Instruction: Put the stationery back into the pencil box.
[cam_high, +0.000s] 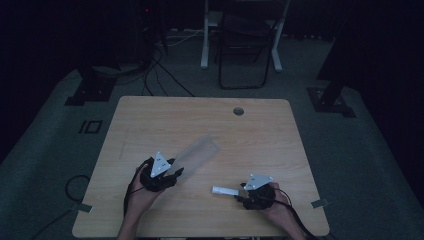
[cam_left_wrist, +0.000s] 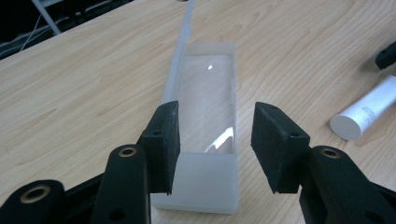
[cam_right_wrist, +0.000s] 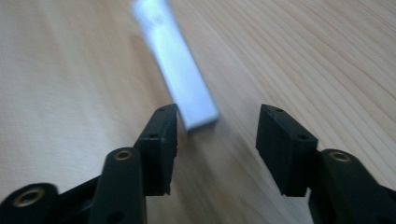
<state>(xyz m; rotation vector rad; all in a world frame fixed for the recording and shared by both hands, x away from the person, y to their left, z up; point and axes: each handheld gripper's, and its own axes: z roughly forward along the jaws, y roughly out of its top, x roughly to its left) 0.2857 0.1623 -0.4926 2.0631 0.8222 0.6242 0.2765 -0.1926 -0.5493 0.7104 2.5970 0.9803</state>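
Straddling the near end of a clear plastic box (cam_left_wrist: 208, 140), the left gripper (cam_left_wrist: 215, 140) has its jaws spread: the left pad sits right against the box's side wall, while the right pad stands off from it with a gap of bare wood showing. And the box lies flat on the wooden table (cam_high: 260, 135), long and narrow, running away from the jaws toward the far side. In the high view the left gripper (cam_high: 167, 172) sits at the box's (cam_high: 197, 152) near-left end, a hand (cam_high: 142, 192) behind it.

Over to the right gripper (cam_right_wrist: 217, 140): jaws apart, nothing pinched. A white tube (cam_right_wrist: 175, 65) lies on the table just ahead, its squared end up close to the left pad; the view is too blurred to say whether they touch. From above, the right gripper (cam_high: 242, 192) sits low on the table's right with the tube (cam_high: 225, 190) stretching leftward from its tips, well apart from the box.
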